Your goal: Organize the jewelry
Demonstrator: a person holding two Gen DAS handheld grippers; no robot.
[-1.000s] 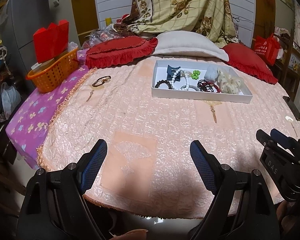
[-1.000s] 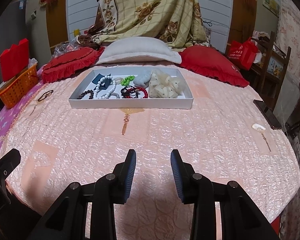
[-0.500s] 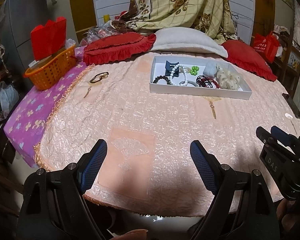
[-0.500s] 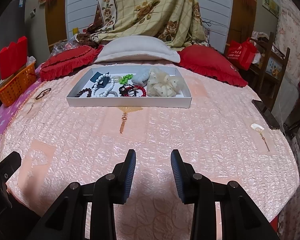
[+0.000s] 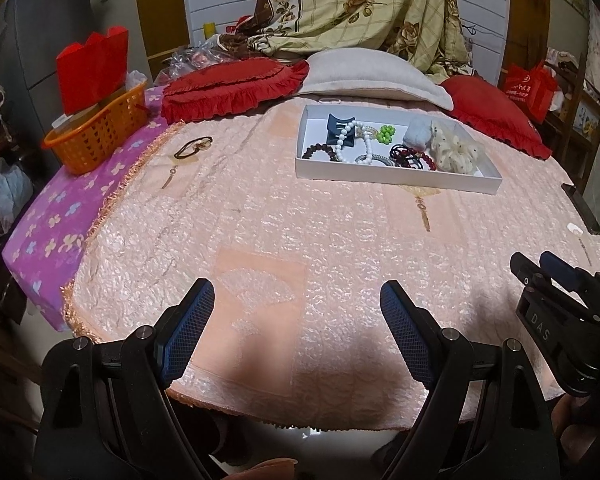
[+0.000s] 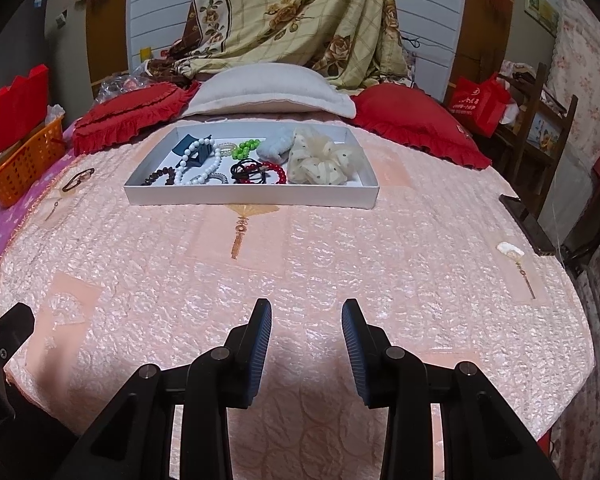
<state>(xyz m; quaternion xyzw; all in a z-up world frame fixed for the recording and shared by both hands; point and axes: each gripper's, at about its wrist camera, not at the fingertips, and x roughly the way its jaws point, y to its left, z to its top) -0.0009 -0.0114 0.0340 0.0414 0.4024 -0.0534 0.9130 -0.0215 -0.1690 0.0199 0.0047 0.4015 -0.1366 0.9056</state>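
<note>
Left wrist view puts the orange basket (image 5: 96, 138) at your far left on the purple sheet, and just right of it a dark bracelet (image 5: 193, 148) lies alone on the pink bedspread (image 5: 284, 240), well apart from the white tray (image 5: 396, 174) that already holds a white bead string (image 5: 346, 140), green beads (image 5: 387, 133), red and dark bracelets and a cream scrunchie (image 5: 456, 152). That stray bracelet looks like the piece left to gather, so it is likely your next target. Your left claw (image 5: 296, 304) stands wide and empty over the near edge of the bed, on the bracelet's side, so lead with it: come in low, straddle the band across its narrow side, and pinch the band itself, not the soft quilting, which will bunch under the tips. Further right, your right claw (image 6: 306, 320) is narrow and empty, hovering in line with the tray; widen it before using it. Nothing blocks the path across the bedspread. At the far right edge a small pale pendant (image 6: 510, 250) lies near a dark flat object, and the red pillows sit close behind the tray.
</note>
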